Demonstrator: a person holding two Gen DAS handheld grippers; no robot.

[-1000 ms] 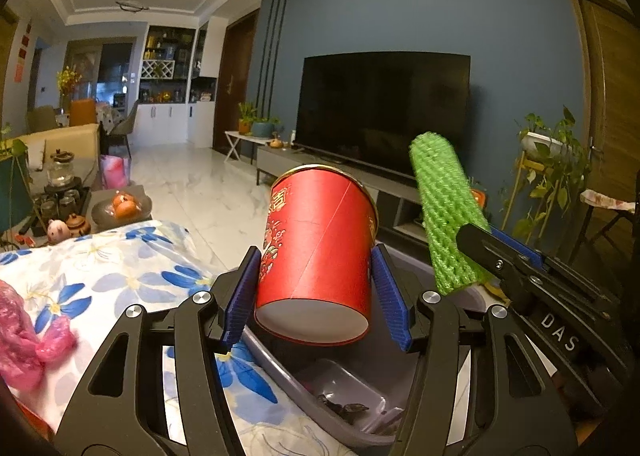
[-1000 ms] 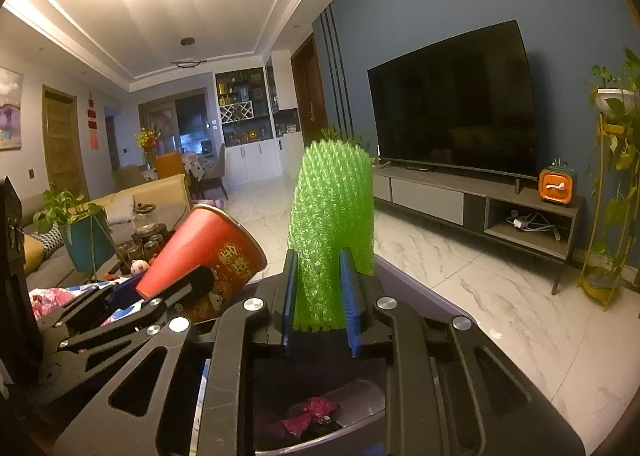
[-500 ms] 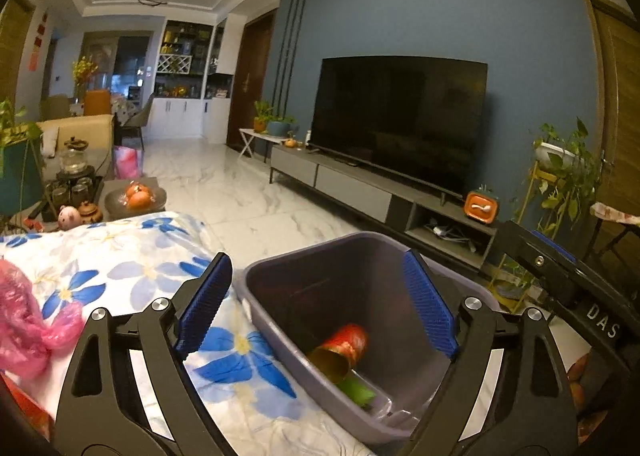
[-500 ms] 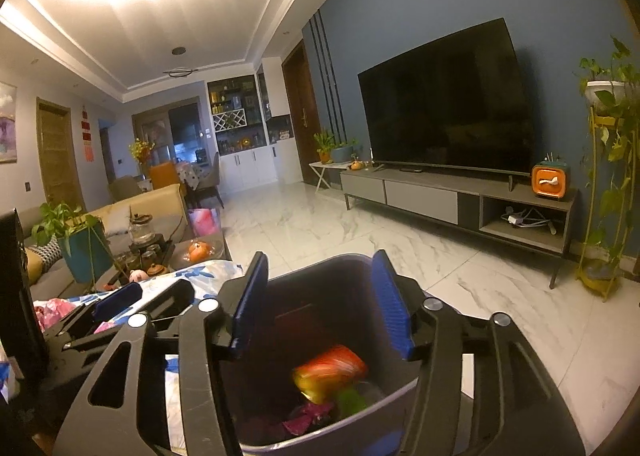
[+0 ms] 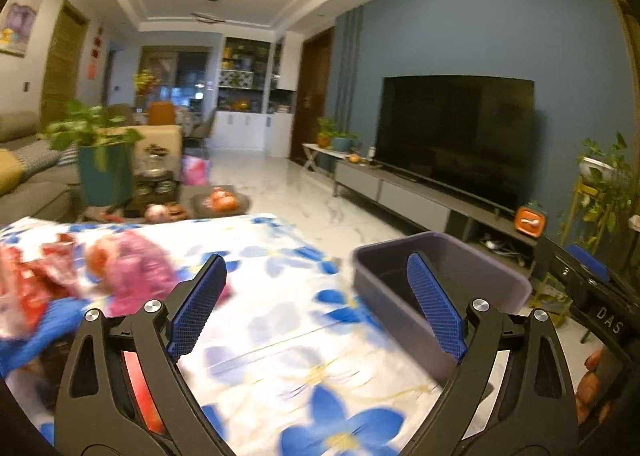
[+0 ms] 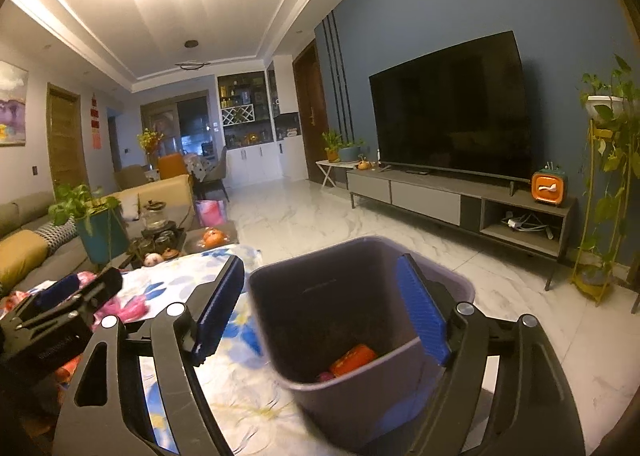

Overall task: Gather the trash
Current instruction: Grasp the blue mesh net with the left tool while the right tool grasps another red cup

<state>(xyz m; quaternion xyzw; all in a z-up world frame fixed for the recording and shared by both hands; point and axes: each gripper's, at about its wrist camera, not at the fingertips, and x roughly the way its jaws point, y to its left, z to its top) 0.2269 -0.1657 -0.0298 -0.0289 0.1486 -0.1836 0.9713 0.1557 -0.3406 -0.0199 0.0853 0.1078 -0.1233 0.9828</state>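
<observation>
**Both drops done, going back for more trash**

My left gripper (image 5: 316,310) and right gripper (image 6: 320,308) have jaws just spread, empty. I swing left low over the floral tabletop (image 5: 280,320) toward the pink wrapper pile (image 5: 132,268). Only right view shows red cup (image 6: 352,360) inside bin (image 6: 448,276).

Matt grey plastic bin (image 6: 360,296) showing dull smooth walls, flower-printed cloth (image 5: 288,336) lying soft and matt, gripper pads (image 5: 196,308) looking like rough blue textured rubber, marble-look floor (image 6: 420,240) gleaming glossy, television screen (image 6: 452,112) shining dark.
</observation>
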